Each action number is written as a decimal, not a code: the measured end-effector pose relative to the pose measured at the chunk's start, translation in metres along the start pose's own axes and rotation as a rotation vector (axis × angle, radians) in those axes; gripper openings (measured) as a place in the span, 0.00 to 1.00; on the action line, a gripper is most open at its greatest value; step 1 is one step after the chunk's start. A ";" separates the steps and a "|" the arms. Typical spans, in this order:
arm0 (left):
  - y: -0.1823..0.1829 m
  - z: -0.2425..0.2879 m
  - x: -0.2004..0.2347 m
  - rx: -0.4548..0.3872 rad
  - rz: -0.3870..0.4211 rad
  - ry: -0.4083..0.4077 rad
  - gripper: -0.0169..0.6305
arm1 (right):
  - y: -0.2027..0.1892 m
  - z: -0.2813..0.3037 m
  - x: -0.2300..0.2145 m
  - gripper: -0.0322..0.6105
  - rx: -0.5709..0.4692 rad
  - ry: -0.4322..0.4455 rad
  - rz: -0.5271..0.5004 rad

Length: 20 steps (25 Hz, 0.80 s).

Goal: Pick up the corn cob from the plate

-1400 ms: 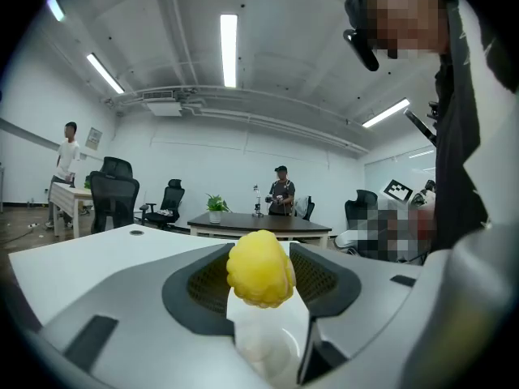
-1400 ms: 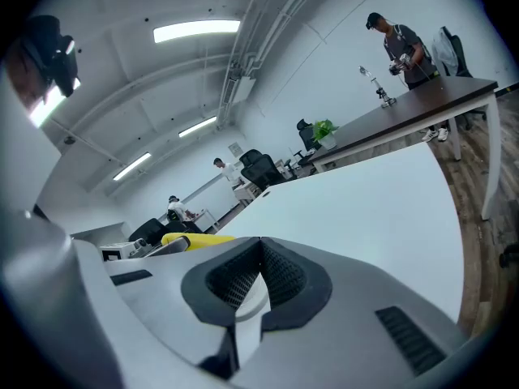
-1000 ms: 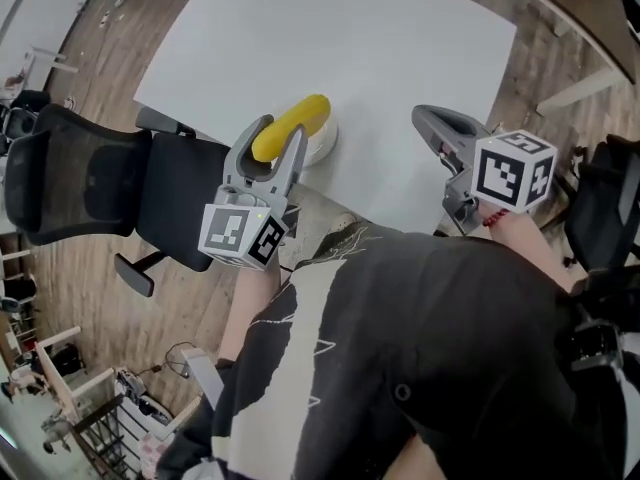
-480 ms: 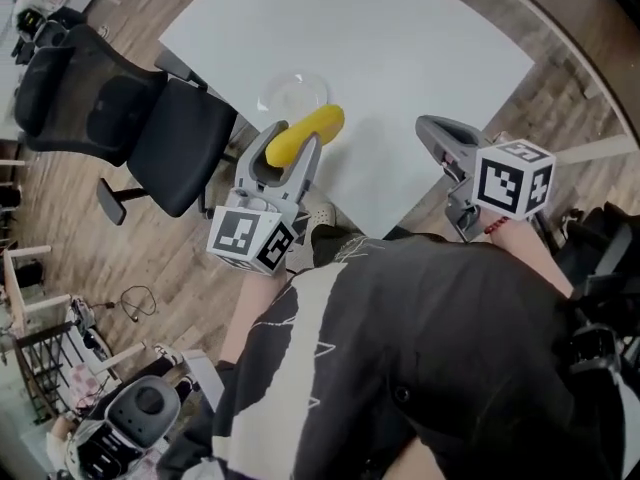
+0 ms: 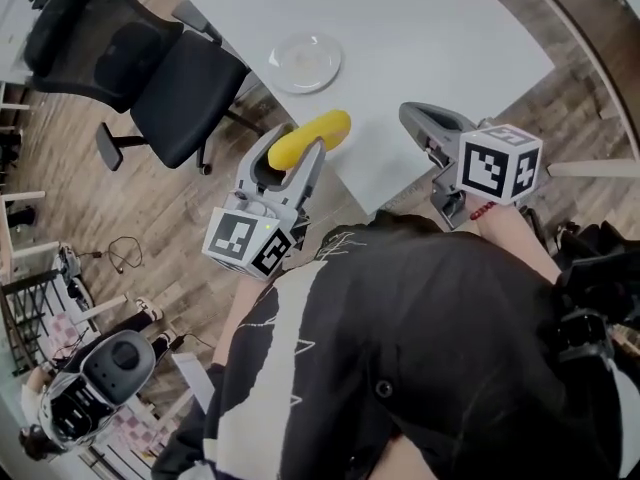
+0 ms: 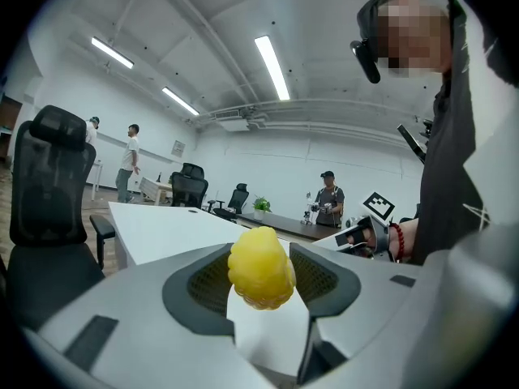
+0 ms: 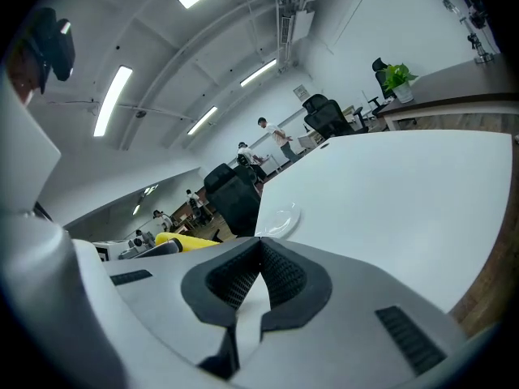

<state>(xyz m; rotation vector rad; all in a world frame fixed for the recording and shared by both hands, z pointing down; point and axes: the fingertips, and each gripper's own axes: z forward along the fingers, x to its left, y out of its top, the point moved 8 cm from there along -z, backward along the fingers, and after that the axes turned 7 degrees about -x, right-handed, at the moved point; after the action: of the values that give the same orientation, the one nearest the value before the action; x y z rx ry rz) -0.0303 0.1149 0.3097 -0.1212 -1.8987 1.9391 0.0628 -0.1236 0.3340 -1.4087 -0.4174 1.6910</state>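
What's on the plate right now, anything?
Nothing: the plate is bare in the head view. The corn cob is off it, clamped in the left hand-held gripper. The plate's underside, resting on the table, is hidden.

Legible text: none recorded. Square black-and-white code patterns noted on left marker cube [image 5: 245,238] and right marker cube [image 5: 498,163]; no letters or digits contained. Wall sign [image 6: 177,147] too small to be read.
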 end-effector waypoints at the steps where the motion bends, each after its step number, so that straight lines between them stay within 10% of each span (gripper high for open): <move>1: -0.001 -0.004 0.000 0.000 -0.003 0.000 0.36 | -0.002 0.003 0.004 0.07 0.005 0.002 -0.001; 20: 0.024 -0.152 0.013 -0.083 -0.032 0.062 0.36 | -0.062 0.032 0.130 0.07 0.059 0.067 -0.099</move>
<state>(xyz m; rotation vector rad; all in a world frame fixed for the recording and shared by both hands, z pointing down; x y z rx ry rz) 0.0056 0.2625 0.2793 -0.1727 -1.9292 1.8156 0.0613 0.0212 0.3071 -1.3756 -0.3901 1.5601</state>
